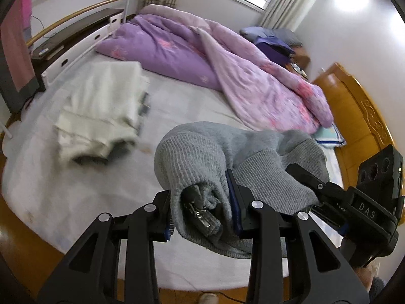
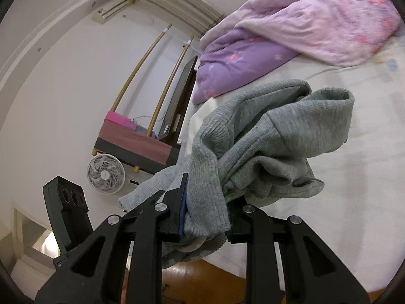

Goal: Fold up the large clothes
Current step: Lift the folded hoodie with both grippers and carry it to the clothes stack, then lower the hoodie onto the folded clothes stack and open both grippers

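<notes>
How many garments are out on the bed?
2: a grey knit sweater held up by both tools near the bed's edge, and a folded white garment lying beyond. Others may be hidden.

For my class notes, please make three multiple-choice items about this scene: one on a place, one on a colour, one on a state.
1. Where does the folded white garment lie?
A. on the floor
B. on the bed
C. on the headboard

2. What colour is the knit garment in the grippers?
A. grey
B. red
C. black

3. How is the left gripper?
A. open, empty
B. shut on the knit garment
C. out of view

Answers: B, it rests on the bed sheet; A, the knit is grey; B, fabric is pinched between its fingers.
</notes>
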`<state>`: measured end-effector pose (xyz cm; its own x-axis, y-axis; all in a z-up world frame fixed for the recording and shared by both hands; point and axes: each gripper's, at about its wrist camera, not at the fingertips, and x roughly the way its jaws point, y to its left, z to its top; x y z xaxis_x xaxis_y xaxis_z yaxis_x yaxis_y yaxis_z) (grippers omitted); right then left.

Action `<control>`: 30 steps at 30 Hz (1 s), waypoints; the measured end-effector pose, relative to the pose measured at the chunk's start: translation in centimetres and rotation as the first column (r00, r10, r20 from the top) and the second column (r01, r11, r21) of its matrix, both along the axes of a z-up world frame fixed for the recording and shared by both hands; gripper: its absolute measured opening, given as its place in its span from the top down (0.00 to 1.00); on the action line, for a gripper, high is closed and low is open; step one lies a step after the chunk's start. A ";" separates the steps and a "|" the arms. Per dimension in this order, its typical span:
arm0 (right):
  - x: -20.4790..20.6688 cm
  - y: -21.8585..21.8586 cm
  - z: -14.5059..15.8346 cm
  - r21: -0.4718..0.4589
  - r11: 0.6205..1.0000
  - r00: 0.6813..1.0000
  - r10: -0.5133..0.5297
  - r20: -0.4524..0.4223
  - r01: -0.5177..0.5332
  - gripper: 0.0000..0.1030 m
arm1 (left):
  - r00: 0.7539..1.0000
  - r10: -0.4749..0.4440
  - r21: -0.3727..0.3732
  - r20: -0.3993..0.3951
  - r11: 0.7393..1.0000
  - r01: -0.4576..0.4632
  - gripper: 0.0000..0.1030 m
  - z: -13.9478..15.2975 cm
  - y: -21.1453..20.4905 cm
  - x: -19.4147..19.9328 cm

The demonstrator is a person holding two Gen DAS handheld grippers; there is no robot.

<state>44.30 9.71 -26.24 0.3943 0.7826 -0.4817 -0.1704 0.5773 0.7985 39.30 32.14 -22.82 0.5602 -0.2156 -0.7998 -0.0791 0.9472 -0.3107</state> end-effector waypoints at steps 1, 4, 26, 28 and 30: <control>1.0 2.2 0.3 0.002 1.000 1.000 0.003 0.000 -0.003 0.79 | 1.000 -0.001 0.000 -0.001 1.000 0.001 0.68 0.2 2.1 1.0; 5.0 8.9 1.2 0.009 1.000 1.000 0.016 0.023 -0.016 0.79 | 1.000 0.008 0.000 0.023 1.000 -0.008 0.68 1.2 8.9 4.3; 22.1 34.3 -18.9 -0.258 0.951 0.959 0.099 -0.266 -0.169 0.79 | 0.985 0.162 0.094 -0.054 0.983 -0.157 0.62 -16.8 32.3 20.4; 22.4 34.2 -20.1 -0.263 0.948 0.949 0.097 -0.299 -0.180 0.78 | 0.979 0.184 0.067 -0.093 0.982 -0.178 0.60 -18.0 32.7 19.8; 22.3 34.5 -20.9 -0.283 0.939 0.943 0.100 -0.316 -0.194 0.77 | 0.973 0.201 0.076 -0.110 0.978 -0.193 0.56 -18.5 32.9 19.2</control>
<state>66.59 44.19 -47.12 0.0909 0.6164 -0.7821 -0.0581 0.7873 0.6138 58.54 65.01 -41.28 0.4883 -0.0564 -0.8708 -0.2981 0.9271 -0.2273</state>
